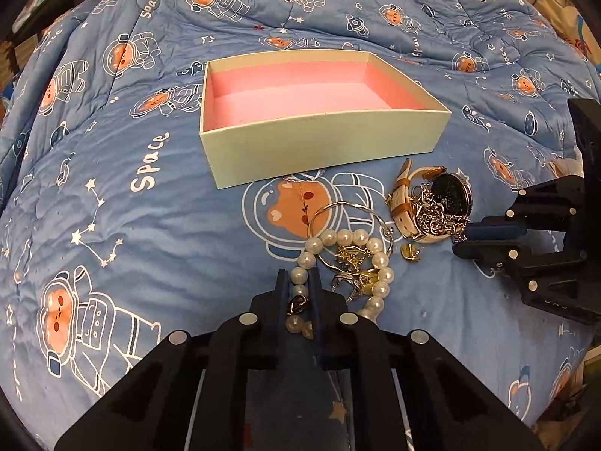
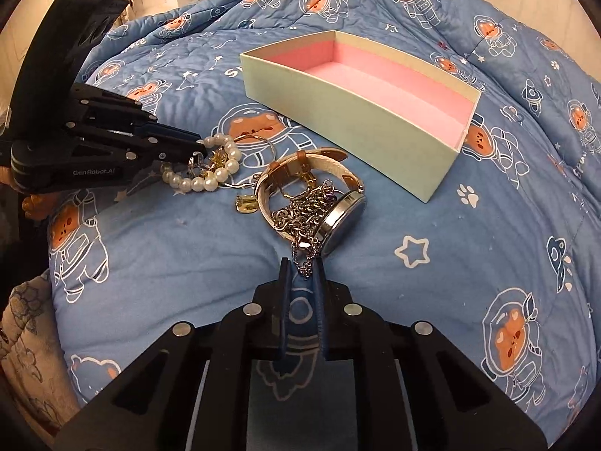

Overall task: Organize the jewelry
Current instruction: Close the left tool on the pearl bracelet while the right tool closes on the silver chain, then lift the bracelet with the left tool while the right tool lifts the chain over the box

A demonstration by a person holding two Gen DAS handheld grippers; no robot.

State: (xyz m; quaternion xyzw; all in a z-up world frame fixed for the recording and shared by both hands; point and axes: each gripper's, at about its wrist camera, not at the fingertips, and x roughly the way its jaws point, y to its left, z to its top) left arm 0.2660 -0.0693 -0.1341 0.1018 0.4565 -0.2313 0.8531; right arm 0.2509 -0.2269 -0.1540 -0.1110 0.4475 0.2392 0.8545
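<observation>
1 box (image 1: 323,146), 1 watch (image 2: 330,203), 1 pearl bracelet (image 1: 375,259)

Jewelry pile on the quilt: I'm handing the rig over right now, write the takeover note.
Left gripper: shut on the pearl bracelet, which still lies on the quilt.
Right gripper: shut on the silver chain, whose tail runs between its fingers; the rest is tangled on the watch.
Box: pink-lined, nothing in it, just behind the pile.
Also loose: thin bangle, small gold pieces.
Done: both grips made. Left: lift each piece into the box, probably freeing the chain from the watch first.
</observation>
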